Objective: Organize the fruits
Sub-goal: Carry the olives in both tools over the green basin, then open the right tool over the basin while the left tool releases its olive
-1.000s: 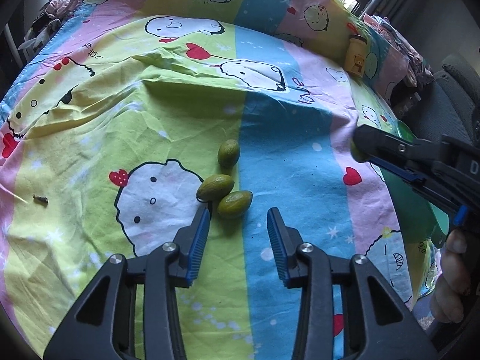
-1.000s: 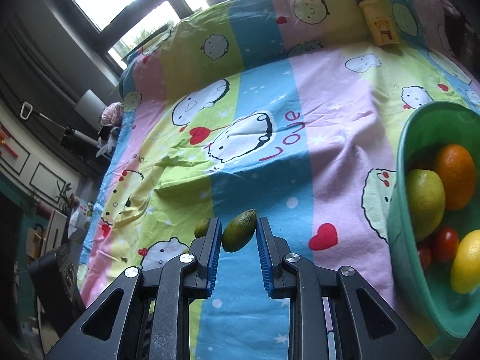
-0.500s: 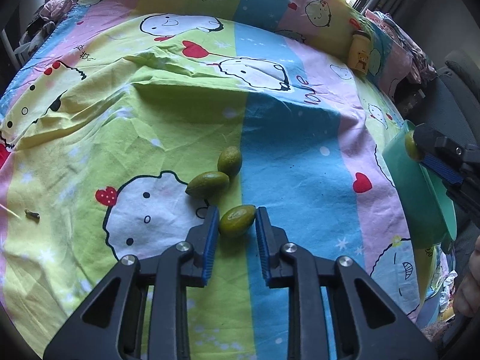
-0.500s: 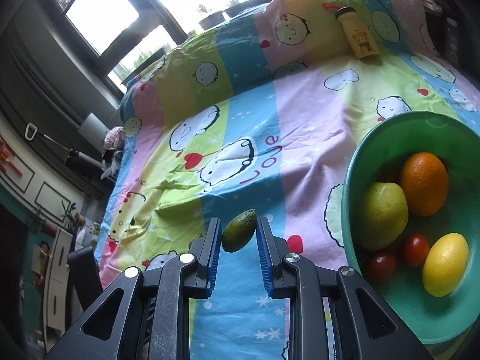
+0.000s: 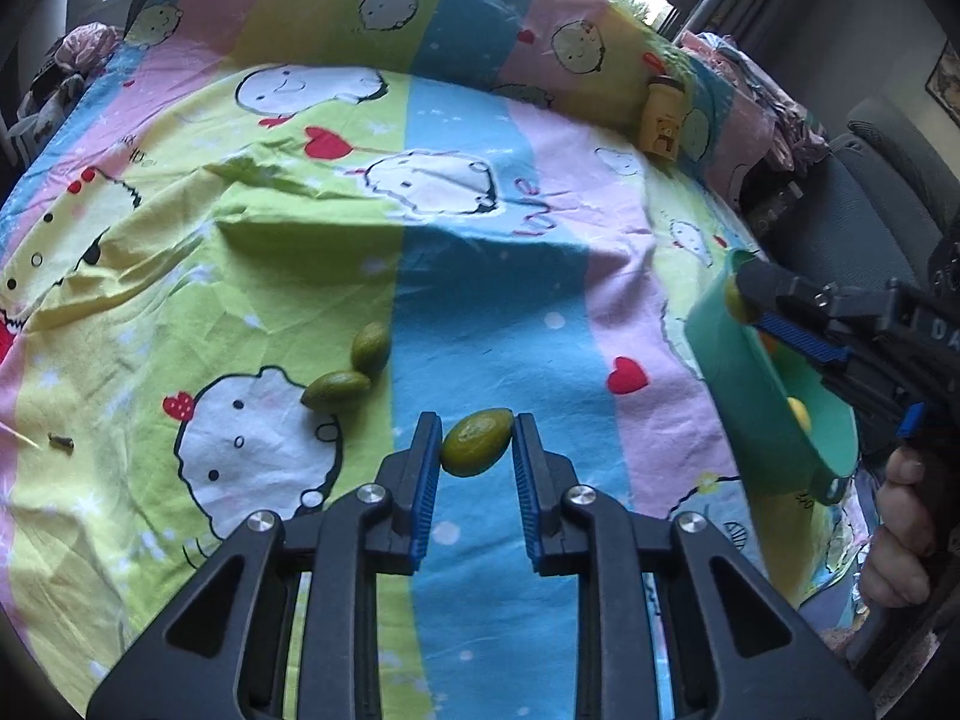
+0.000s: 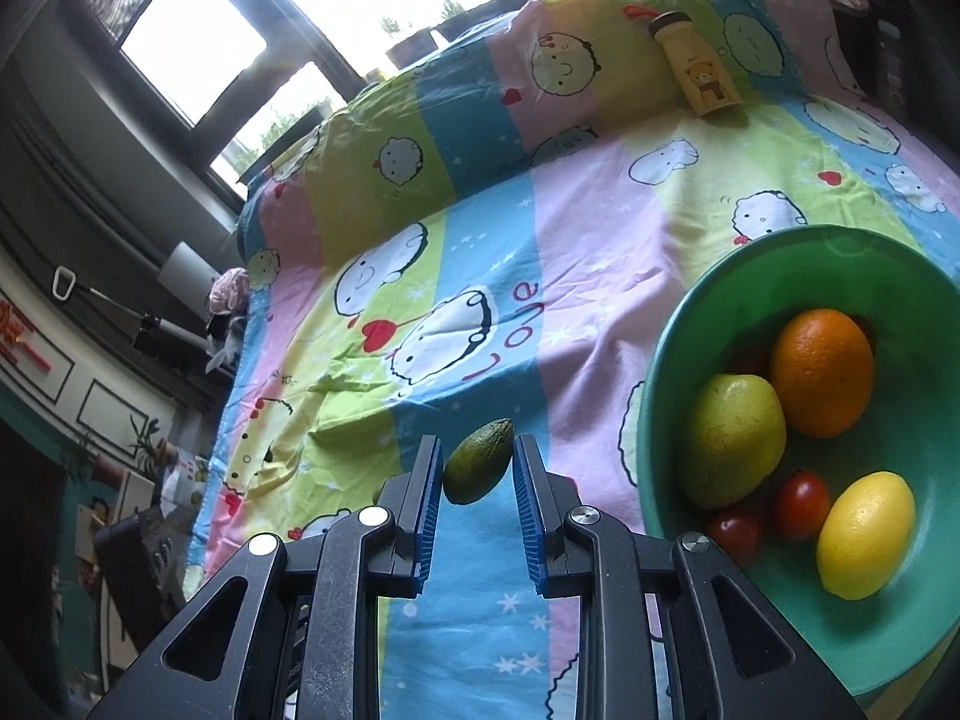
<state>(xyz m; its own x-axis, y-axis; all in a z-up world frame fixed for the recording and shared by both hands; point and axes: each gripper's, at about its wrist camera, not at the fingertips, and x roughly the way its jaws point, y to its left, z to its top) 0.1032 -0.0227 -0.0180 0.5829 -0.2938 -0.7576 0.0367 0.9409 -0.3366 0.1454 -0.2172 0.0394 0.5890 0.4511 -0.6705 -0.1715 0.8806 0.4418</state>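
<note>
Left wrist view: the left tool [image 5: 477, 450] is closed on a small green fruit [image 5: 477, 450], pinched between its two blue pads, just above the blue stripe of the bed sheet [image 5: 480, 252]. A little farther, to the left, two more green fruits [image 5: 354, 369] lie on the sheet, touching each other, next to a white cartoon cat. A tiny dark thing [image 5: 60, 441] lies far left on the sheet; I cannot tell what it is. On the right, the right tool [image 5: 747, 303] reaches over the rim of the green bowl [image 5: 756, 396], and a hand [image 5: 900, 534] holds its handle. At the far end of the bed, a yellow bottle with a bear [image 5: 660, 120] leans against the raised bedding.

Right wrist view: the right tool [image 6: 478, 468] is closed on another green fruit [image 6: 478, 468], gripped between its blue pads. The fruit hangs above the sheet, just left of the green bowl [image 6: 660, 372]. Nothing stands between the fruit and the bowl. Inside the bowl are a pear [image 6: 735, 441], an orange [image 6: 821, 372], a lemon [image 6: 864, 534] and two small tomatoes [image 6: 768, 516], all close together. Farther back, the bear bottle [image 6: 699, 69] lies on the bedding, and behind the bed are bright windows [image 6: 192, 42].
</note>
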